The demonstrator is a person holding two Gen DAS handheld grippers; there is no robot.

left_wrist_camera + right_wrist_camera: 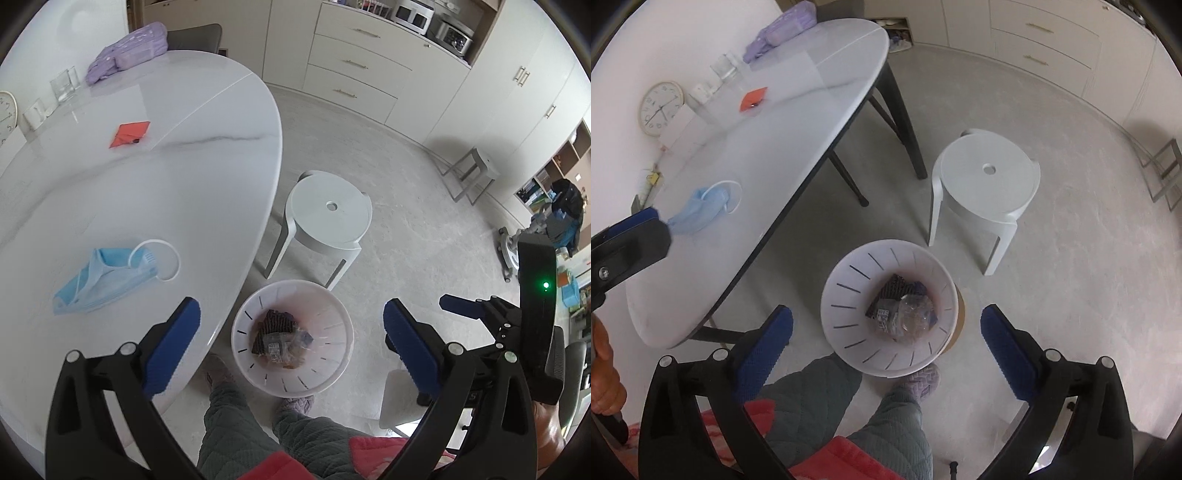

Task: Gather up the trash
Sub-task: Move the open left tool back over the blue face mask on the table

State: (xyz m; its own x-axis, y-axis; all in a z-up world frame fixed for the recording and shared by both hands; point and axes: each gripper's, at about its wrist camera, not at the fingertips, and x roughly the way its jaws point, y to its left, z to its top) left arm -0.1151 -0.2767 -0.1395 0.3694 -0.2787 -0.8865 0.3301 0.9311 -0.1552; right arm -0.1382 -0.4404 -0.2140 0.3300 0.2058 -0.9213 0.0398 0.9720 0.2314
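Note:
A white trash bin [332, 317] [849, 295] stands on the floor by the table edge, with wrappers and a clear plastic piece [912, 314] inside. A crumpled blue face mask [107, 278] [701, 208] lies on the white table [184, 192] [768, 177]. A red paper piece [129, 133] [752, 98] lies farther back. My left gripper [291, 339] is open and empty, above the bin and table edge. My right gripper [886, 343] is open and empty above the bin. The right gripper's finger also shows in the left wrist view [458, 305].
A white stool [328, 218] [990, 177] stands on the floor beyond the bin. A purple bag [129, 50] [779, 29], glasses [66, 83] and a clock [661, 107] are at the table's far side. The person's legs and slippers are below the bin.

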